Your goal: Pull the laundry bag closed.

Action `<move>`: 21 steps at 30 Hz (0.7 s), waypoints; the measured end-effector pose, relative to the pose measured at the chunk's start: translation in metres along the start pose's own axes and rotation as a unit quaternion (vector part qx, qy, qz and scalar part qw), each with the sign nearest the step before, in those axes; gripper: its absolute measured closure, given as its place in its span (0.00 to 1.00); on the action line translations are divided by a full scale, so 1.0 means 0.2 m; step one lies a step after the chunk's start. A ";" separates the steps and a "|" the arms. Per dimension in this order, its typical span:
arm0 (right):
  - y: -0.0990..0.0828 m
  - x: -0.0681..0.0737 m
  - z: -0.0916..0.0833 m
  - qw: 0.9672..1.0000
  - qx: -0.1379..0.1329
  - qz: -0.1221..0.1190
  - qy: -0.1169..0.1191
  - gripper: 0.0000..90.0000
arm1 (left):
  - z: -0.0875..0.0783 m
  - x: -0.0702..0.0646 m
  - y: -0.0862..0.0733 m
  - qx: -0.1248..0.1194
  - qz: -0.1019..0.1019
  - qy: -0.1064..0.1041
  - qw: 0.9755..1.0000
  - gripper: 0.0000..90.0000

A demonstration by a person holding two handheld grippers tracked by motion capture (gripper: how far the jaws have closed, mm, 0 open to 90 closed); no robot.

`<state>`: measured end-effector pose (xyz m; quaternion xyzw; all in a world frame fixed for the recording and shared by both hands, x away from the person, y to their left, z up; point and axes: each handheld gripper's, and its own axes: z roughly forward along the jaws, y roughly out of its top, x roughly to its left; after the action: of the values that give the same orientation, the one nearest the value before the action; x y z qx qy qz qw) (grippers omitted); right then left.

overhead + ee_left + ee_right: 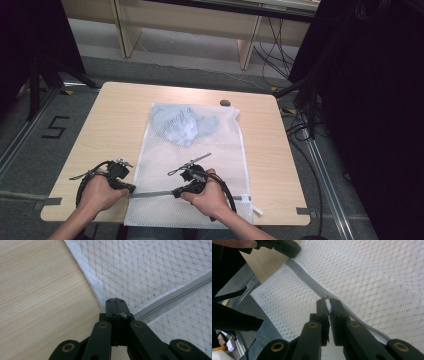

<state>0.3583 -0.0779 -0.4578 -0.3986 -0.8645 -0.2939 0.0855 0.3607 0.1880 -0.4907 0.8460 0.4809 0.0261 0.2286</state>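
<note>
One wooden table [115, 115] (pale grain), grey floor [165, 67], desk legs [127, 30] beyond

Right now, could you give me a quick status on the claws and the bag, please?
Left claw shut on mesh bag edge at zipper end. Right claw shut on zipper pull. Blue cloth inside. Nothing in the way.

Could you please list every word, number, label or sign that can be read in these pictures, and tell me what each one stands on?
"5": a large dark digit marked on the grey floor, left of the table.
The white mesh laundry bag carries a small white tag at its near right corner; any print on it is too small to read.
No other text, brand or sign is legible on the bag, its zipper or either gripper.
</note>
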 end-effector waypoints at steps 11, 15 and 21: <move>-0.05 -0.02 0.00 1.000 -0.014 -0.009 0.001 0.97 | 0.00 -0.01 0.00 0.000 -0.009 0.006 1.000 1.00; -0.05 -0.02 0.00 1.000 -0.010 -0.007 -0.002 0.97 | 0.00 -0.01 0.00 -0.001 -0.007 0.008 1.000 1.00; -0.07 -0.03 0.00 1.000 -0.014 -0.008 -0.004 0.97 | 0.00 -0.01 0.00 -0.002 -0.009 0.004 1.000 1.00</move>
<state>0.3526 -0.0892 -0.4669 -0.3936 -0.8640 -0.3050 0.0743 0.3593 0.1863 -0.4906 0.8411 0.4891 0.0282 0.2292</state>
